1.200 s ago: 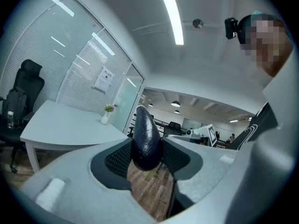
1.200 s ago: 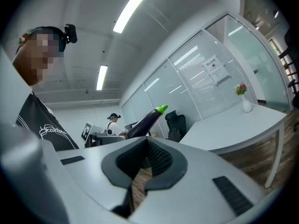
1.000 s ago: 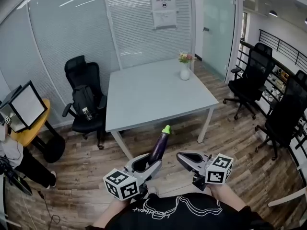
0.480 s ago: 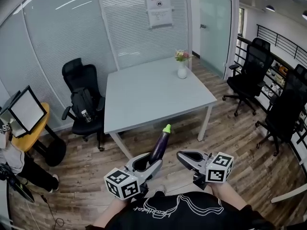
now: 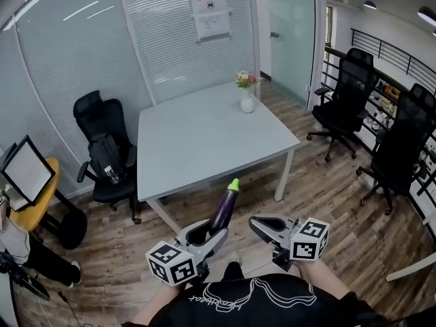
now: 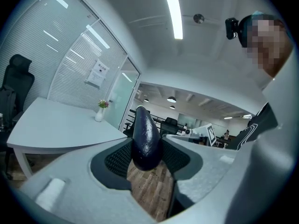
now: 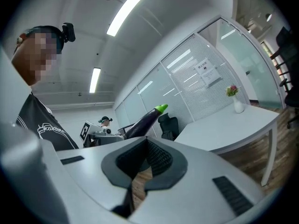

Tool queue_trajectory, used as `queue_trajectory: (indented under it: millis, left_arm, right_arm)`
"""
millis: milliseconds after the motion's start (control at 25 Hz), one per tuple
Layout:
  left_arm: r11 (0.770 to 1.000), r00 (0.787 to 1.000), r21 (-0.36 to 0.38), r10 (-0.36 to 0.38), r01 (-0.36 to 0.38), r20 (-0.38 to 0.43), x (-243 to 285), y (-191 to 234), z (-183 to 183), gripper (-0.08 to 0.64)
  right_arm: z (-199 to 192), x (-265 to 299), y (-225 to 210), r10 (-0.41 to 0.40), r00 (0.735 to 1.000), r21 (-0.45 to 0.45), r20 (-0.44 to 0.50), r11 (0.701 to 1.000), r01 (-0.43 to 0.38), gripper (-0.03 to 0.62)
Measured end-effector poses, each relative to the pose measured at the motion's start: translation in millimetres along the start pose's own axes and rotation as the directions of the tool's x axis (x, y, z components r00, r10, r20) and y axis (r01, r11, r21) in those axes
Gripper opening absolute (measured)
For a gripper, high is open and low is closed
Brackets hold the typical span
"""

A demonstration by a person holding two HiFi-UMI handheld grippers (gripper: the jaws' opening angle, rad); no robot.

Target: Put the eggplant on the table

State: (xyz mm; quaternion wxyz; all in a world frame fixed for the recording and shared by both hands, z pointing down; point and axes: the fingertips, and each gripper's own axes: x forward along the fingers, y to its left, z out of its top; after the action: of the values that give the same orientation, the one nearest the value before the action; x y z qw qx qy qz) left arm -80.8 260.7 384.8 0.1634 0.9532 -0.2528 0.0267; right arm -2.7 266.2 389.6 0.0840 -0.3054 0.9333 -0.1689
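One eggplant (image 5: pixel 224 208) here, and your left gripper (image 5: pixel 212 231) is clamped on it. The left gripper view shows the blunt purple end wedged between the ribbed pads (image 6: pixel 117 160), a contact the head view hides behind the jaws. The head view gives what that view lacks: the green stem tip points up and away toward the table (image 5: pixel 204 135). The eggplant is in the air over the wood floor (image 5: pixel 320 203), short of the table's near edge and not touching it.

Your right gripper (image 5: pixel 262 225) sits just beside the left, jaws closed together with nothing in them. Its own view confirms that and catches the eggplant side-on with its green cap. It also shows a person in a cap (image 7: pixel 105 121) far back, seen in no other view. Only the head view shows the notice (image 5: pixel 210 13) on the blinds.

Counts:
- two grippers
- one eggplant
- one table
- one vase of flowers (image 5: pixel 247 101) on the table's far corner
- three black office chairs (image 5: pixel 92 111), one left of the table and two right of it
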Motion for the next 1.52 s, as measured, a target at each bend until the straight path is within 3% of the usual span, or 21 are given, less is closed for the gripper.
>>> queue_trajectory:
  millis: [440,1120,1520]
  left_arm:
    - [0.999,0.999,-0.037,-0.022,0.020,-0.040,59,89,19,0.206]
    - [0.996,0.997,-0.077,-0.044,0.039,-0.062,164,281,91,0.206]
    - [0.995,0.998,-0.102,-0.017,0.010,-0.068,191,356,96,0.206]
  right_arm:
    - [17,49,-91,-0.058,0.998,0.046,0.009,0.997,0.057,0.009]
    - [72,186,-256,-0.104,0.994,0.079,-0.031,0.991,0.106,0.009]
    - [72,233,-304,-0.111,0.991,0.086,-0.077,0.989,0.118,0.009]
